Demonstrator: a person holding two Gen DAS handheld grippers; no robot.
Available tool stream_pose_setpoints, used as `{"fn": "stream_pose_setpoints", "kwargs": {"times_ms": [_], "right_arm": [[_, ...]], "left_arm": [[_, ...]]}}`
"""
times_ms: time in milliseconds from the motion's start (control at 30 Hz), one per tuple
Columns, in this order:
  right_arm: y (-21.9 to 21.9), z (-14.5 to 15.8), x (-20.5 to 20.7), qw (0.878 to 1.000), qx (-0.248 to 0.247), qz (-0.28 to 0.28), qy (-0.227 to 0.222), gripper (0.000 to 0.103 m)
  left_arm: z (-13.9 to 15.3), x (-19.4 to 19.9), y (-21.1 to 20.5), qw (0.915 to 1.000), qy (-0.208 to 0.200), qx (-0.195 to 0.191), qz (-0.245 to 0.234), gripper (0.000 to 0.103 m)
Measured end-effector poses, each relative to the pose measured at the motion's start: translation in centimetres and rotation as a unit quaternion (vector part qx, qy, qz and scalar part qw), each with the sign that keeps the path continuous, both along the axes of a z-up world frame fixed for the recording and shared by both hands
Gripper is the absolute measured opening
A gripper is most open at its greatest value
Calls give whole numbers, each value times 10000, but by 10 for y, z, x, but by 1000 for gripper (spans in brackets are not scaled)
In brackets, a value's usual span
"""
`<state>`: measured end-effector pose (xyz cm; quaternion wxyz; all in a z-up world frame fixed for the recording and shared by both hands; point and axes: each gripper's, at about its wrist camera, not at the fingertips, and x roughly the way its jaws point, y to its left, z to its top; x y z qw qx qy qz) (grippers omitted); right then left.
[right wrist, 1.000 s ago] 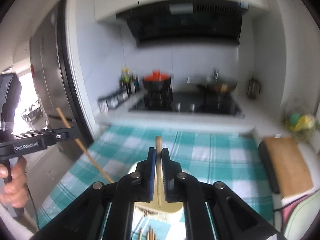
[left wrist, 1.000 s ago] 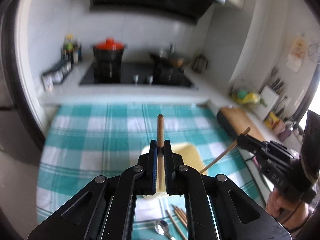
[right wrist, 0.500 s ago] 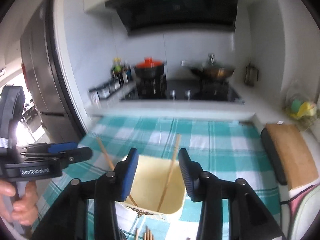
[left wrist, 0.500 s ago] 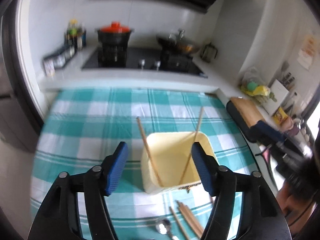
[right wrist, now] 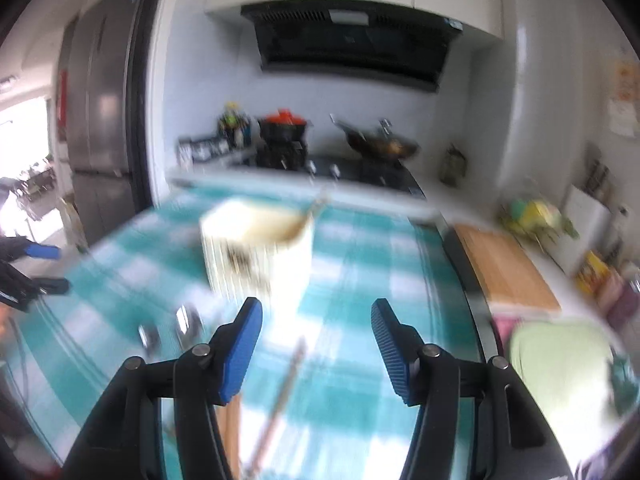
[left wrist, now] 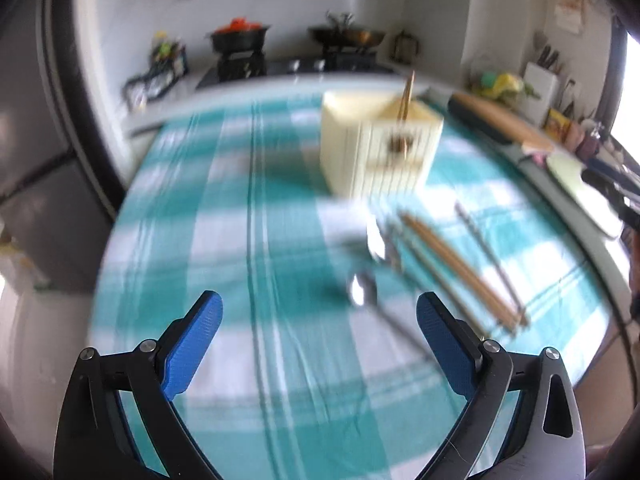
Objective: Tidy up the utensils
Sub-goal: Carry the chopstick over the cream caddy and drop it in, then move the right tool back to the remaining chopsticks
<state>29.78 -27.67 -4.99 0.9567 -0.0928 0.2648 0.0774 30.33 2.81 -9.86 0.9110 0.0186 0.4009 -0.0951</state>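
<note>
A cream utensil holder (left wrist: pixel 380 148) stands on the teal checked cloth (left wrist: pixel 240 240), with a wooden chopstick (left wrist: pixel 408 92) sticking up out of it. Nearer me lie loose wooden chopsticks (left wrist: pixel 460 264) and a metal spoon (left wrist: pixel 362 288). My left gripper (left wrist: pixel 320 340) hovers low over the cloth, left of the spoon, its jaws opening wide with nothing between them. In the blurred right wrist view the holder (right wrist: pixel 260 248) is ahead and to the left. My right gripper (right wrist: pixel 318 348) has its jaws opening above a chopstick (right wrist: pixel 288 380) lying on the cloth, without touching it.
A wooden cutting board (right wrist: pixel 508 264) lies along the counter at the right, with a pale green item (right wrist: pixel 560 364) nearer. A stove with a red-lidded pot (right wrist: pixel 284 128) and a wok (right wrist: pixel 380 146) is behind the table. A grey fridge (right wrist: pixel 104 140) stands at the left.
Both grippers let go of their chopsticks, which dropped into the holder. Both jaws opened, and both hands drew back and down toward the cloth, so the holder now looks farther off.
</note>
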Motion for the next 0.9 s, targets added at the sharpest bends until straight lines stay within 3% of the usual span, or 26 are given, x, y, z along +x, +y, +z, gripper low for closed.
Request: {"fn": "stream_pose_setpoints", "kwargs": {"times_ms": [133,267,567,767,900], "right_arm": [[-24,-71,-24,9969,198,-459,614,58],[-40,-116,-25,9900,409,-907,1000,58],[-38,-154,-22,9873,173,-1111,1124,58],[-35,-156,-23,9869,136,-1118,1155,58],[-38,-155,-25,9864,214,-1195,1112,58]], "left_arm": [[-43,-18,-9,9967,406,-584,392,98],[-56,-26,-25,9957,417,-580,597,98],[-72,-23,-39,9940,496,-391,894,98],[-79,1,-52,9903,623,-461,1153,98],[-87,23,-71,9893,575,-195,1330,98]]}}
